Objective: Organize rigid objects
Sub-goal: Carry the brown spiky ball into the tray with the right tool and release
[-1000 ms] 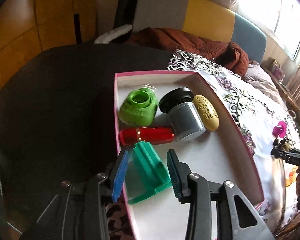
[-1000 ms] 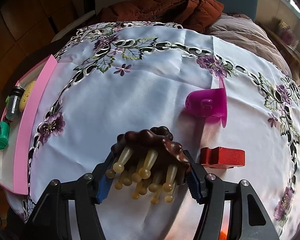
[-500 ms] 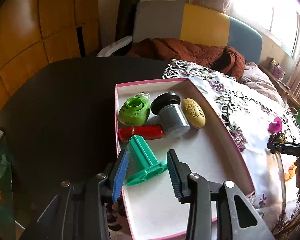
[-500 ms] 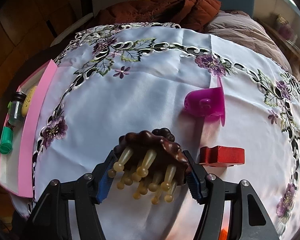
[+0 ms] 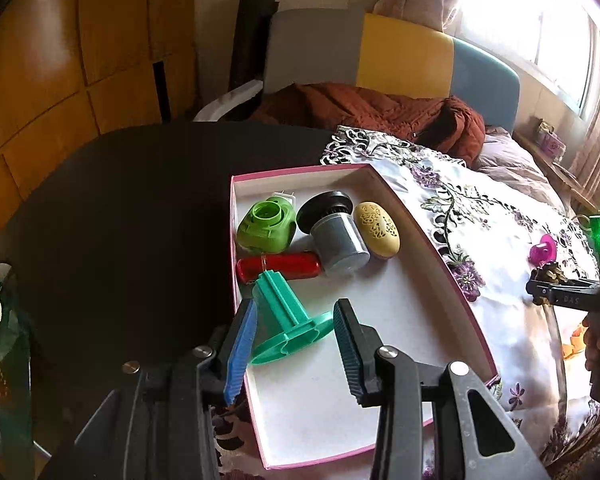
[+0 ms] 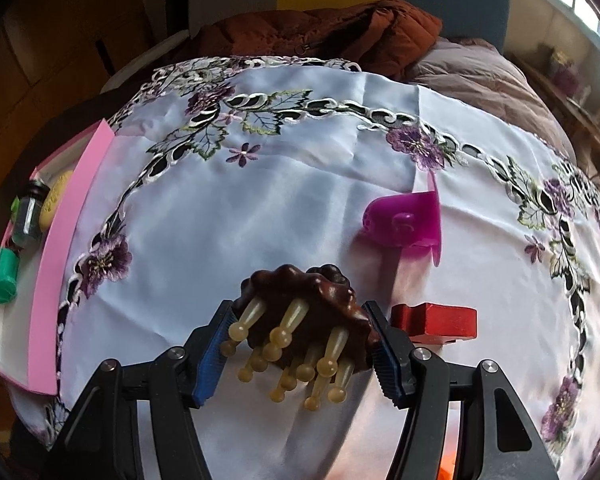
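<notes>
Massager [image 6: 300,312] is clamped in right gripper [image 6: 296,354]; box [image 6: 76,208] lies far left. Left gripper [image 5: 294,340] is held wide.

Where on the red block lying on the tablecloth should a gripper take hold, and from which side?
Grip the red block across its plain rectangular right-hand part, coming from above: it lies flat on the tablecloth, and its left end looks notched, so less even.
</notes>
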`<action>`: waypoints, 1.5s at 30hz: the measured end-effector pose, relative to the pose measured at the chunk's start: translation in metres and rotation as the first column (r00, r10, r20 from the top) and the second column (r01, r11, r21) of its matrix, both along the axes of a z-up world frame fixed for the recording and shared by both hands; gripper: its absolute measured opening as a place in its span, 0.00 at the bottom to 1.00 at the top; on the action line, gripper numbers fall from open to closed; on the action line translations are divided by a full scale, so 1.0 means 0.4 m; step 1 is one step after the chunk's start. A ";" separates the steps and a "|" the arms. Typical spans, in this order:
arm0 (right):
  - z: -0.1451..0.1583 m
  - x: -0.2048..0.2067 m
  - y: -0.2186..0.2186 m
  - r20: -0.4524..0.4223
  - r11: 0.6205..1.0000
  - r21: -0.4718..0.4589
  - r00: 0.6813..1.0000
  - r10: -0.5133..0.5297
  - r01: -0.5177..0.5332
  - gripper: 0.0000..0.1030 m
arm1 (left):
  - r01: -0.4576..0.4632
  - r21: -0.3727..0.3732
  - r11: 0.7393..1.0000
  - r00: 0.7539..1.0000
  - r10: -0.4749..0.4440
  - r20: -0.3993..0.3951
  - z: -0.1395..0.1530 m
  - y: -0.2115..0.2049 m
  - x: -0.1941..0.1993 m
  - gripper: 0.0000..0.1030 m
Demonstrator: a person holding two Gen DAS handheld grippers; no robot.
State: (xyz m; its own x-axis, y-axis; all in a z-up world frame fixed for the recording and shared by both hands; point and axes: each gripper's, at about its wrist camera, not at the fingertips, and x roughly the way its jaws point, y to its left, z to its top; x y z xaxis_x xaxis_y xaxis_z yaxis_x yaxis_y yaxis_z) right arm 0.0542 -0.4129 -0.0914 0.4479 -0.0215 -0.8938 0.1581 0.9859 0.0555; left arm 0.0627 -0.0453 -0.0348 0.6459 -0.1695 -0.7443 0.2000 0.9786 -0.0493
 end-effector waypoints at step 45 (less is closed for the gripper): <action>0.173 0.065 0.483 0.170 0.937 0.103 0.934 0.314 -0.334 0.61 | -0.120 -0.094 0.988 0.993 0.120 -0.006 -0.041 0.191 -0.039 0.39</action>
